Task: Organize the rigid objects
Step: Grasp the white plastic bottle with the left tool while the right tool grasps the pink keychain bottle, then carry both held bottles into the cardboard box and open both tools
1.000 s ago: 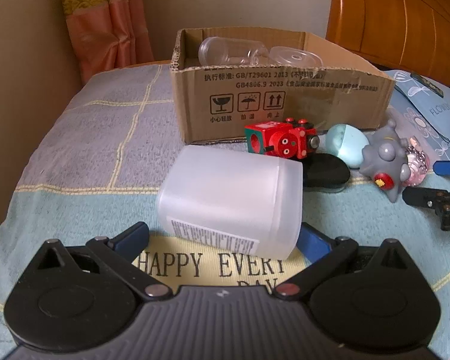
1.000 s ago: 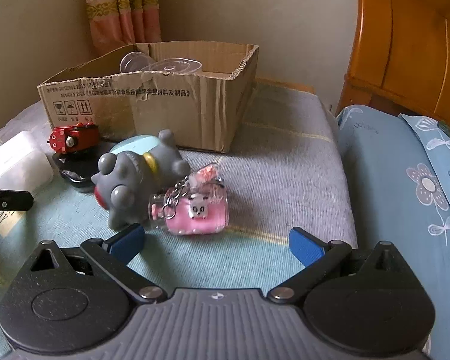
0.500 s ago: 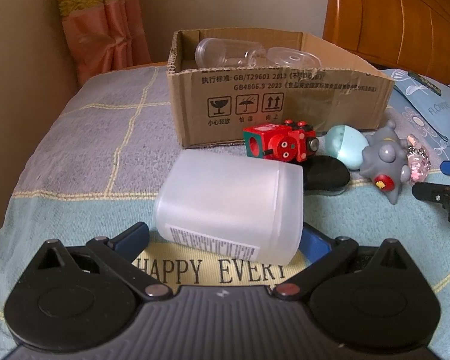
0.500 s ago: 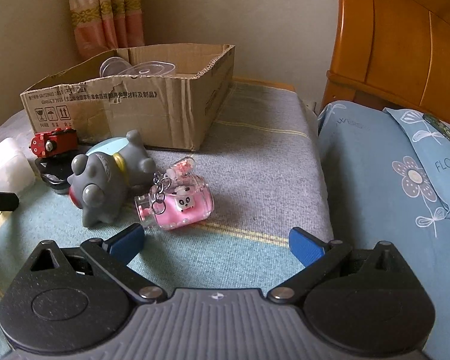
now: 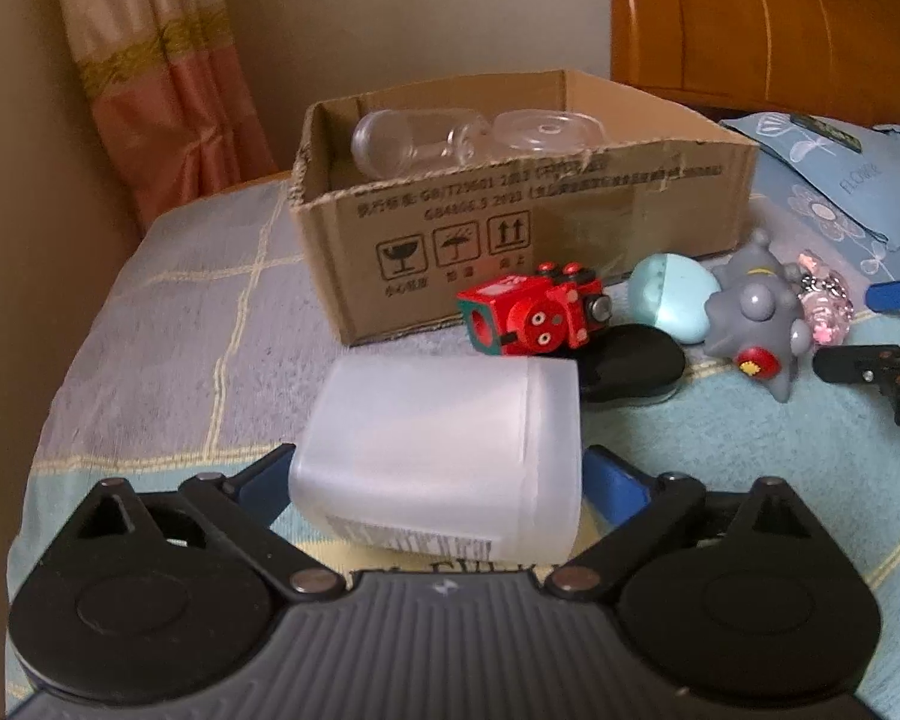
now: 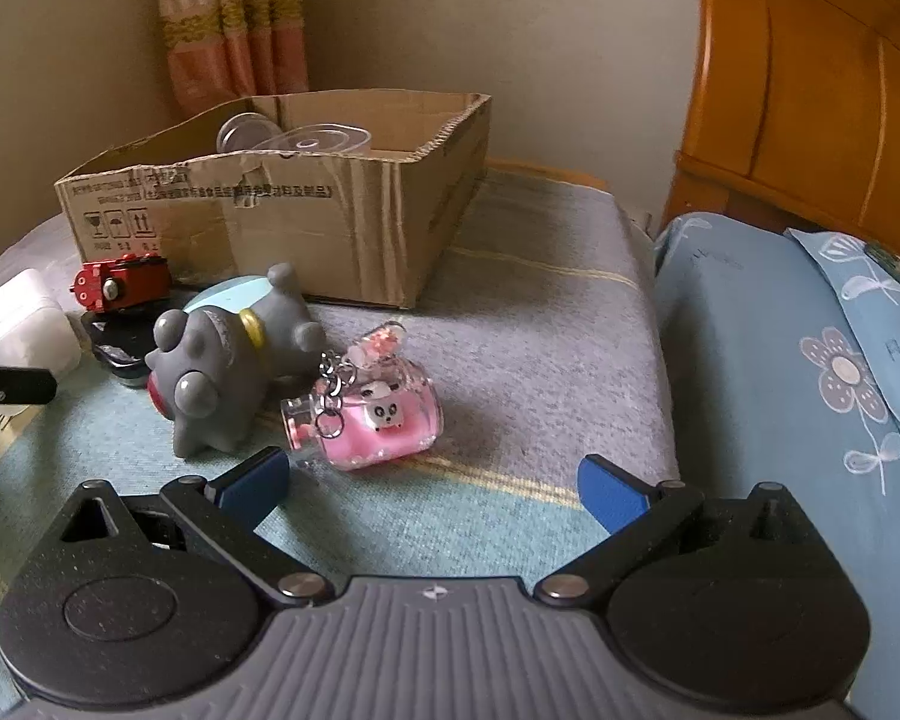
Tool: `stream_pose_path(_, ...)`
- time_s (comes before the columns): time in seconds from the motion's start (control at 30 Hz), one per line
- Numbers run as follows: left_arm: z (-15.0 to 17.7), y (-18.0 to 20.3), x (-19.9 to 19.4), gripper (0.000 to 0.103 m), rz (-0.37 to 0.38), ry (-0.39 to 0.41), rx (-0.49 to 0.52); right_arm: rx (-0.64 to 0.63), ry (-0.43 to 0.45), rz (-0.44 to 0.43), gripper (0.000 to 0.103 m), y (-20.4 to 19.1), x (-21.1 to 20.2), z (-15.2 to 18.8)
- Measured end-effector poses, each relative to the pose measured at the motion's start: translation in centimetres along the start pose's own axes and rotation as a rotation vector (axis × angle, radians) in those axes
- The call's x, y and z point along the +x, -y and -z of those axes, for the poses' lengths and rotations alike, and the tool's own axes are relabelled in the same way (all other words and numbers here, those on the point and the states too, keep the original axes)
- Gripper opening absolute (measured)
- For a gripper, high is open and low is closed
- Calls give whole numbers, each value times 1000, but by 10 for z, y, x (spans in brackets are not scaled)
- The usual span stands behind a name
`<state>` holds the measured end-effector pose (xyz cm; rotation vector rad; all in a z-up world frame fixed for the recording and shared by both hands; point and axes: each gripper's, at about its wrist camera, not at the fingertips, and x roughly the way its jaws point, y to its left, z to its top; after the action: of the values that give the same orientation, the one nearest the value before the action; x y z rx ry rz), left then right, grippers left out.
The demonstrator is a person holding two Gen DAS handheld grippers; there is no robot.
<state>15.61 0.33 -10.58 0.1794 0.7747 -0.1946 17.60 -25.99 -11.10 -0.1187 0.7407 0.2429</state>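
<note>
Left wrist view: my left gripper pinches the frosted jar, lying on its side near the cardboard box. Right: my right gripper is spread, bare blanket beyond the pink bottle.

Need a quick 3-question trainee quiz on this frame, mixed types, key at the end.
1. True or false: the right gripper is shut on the pink bottle keychain.
2. What sits between the left gripper fingers?
A) red toy robot
B) frosted white container
C) grey figurine
3. Fill in: the clear plastic pieces lie inside the ____.

Key: 1 false; 2 B; 3 cardboard box.
</note>
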Motion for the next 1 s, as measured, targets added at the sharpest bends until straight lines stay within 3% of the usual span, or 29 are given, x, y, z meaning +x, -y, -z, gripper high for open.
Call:
stream_pose_path(0.3,-4,0,5,94,10,-9,-3,-104,-21,-67,102,-6,11,-16)
stream_pose_path(0.77,-8,-5,4,86,45,-33,31,-198,-56,-170,56,-15,9,-31)
stream_pose_path(1.0,-13,-4,2,84,64,-46,71,-191,-92,-173,56,-16,6,-33)
